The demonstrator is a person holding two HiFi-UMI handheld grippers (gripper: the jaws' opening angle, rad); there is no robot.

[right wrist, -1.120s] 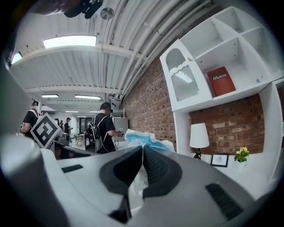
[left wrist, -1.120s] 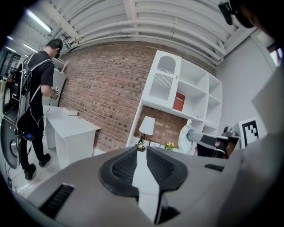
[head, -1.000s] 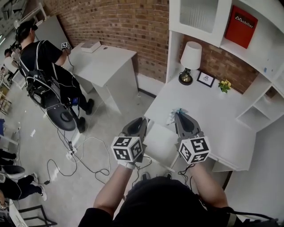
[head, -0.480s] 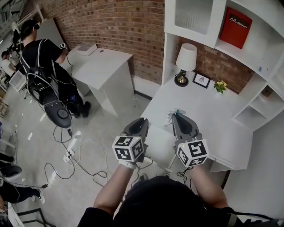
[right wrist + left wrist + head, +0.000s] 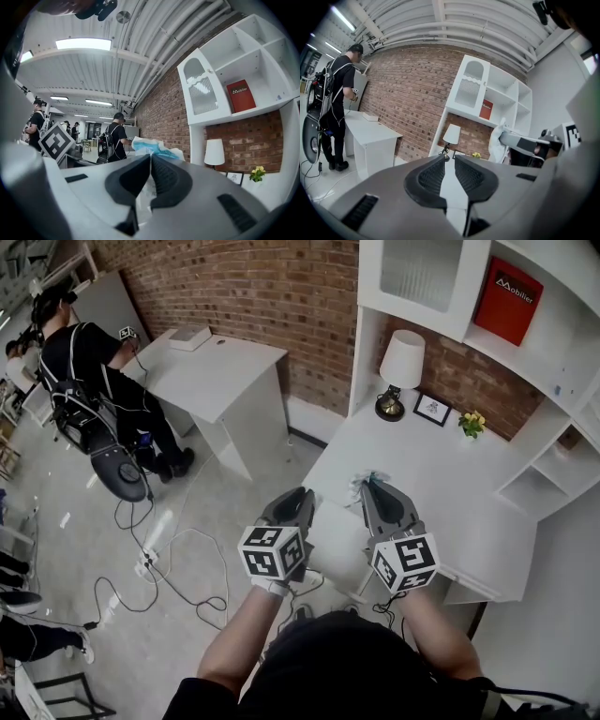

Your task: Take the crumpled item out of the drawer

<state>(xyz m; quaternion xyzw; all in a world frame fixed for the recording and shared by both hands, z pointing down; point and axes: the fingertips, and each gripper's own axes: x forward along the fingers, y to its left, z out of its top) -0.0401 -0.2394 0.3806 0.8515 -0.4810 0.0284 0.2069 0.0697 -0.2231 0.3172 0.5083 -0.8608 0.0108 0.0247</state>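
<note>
My right gripper (image 5: 367, 486) is shut on the crumpled item (image 5: 363, 487), a white and light-blue wad that sticks out past its tips (image 5: 154, 146). It is held in the air over the front edge of the white desk (image 5: 450, 493). Just below and nearer to me, the white drawer (image 5: 336, 547) stands pulled out. My left gripper (image 5: 303, 495) hovers left of the drawer, its jaws shut with nothing between them (image 5: 449, 158). In the left gripper view the right gripper with the white wad (image 5: 502, 137) shows at the right.
On the desk's back stand a lamp (image 5: 401, 367), a small picture frame (image 5: 434, 409) and yellow flowers (image 5: 472, 423). Shelves with a red book (image 5: 507, 298) rise above. A second white desk (image 5: 216, 371), a person (image 5: 84, 362) and floor cables (image 5: 173, 563) lie left.
Both grippers keep nearly the same places, the right one still shut on the crumpled item. The head view swings a little, and the person at the far left shifts.
</note>
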